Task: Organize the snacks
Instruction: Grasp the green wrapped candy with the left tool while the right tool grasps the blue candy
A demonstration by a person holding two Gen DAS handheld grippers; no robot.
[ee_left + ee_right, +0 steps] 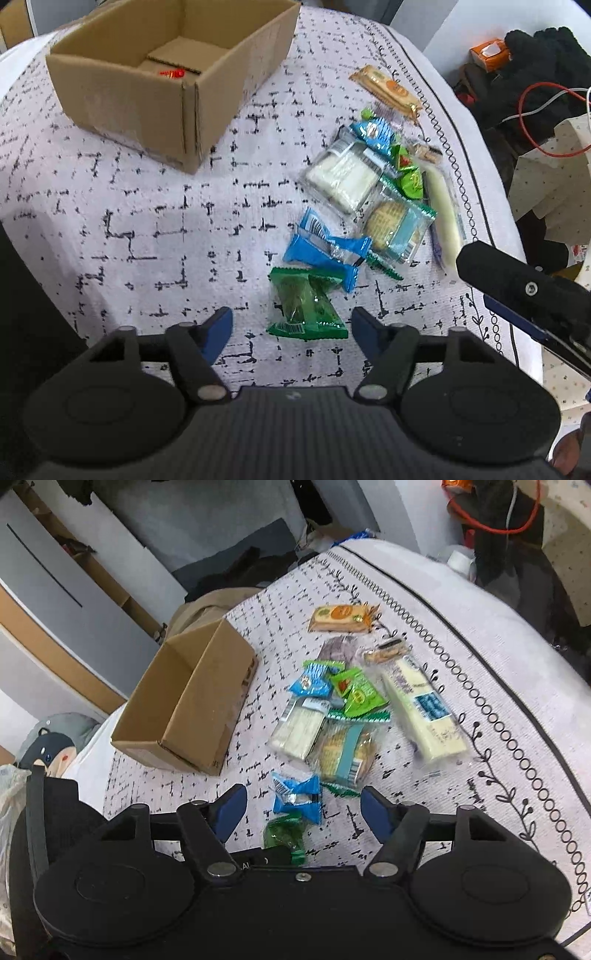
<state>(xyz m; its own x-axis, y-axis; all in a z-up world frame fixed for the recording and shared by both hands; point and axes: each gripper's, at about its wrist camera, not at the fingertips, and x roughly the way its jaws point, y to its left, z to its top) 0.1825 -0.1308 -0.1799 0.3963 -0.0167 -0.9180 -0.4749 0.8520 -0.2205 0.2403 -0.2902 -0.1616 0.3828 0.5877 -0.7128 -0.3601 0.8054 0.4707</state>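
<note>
In the left wrist view, a white cloth with a scattered black dash pattern (147, 221) covers the table, its right edge trimmed with a ring-and-vine border. Far left on it stands an open cardboard box (122, 92) with a small red thing (171, 73) on its bottom. Right of centre the snacks lie in a loose heap: a green packet (306, 310) nearest, a blue packet (325, 251) just beyond it, then a cracker pack (395, 225), a clear pack of white bars (343, 177), a long pale pack (443, 210) and, farthest, an orange bar (388, 88). The left tool (291, 325) hangs over the green packet with its jaws apart and nothing gripped. The right tool (303, 806) likewise stands open and empty above the blue packet (297, 797). Off the table's right edge are dark clothing (535, 74) and a red cable (546, 122). In the right wrist view, grey panels (92, 590) and a plush toy (48, 746) lie beyond the table's left side.
</note>
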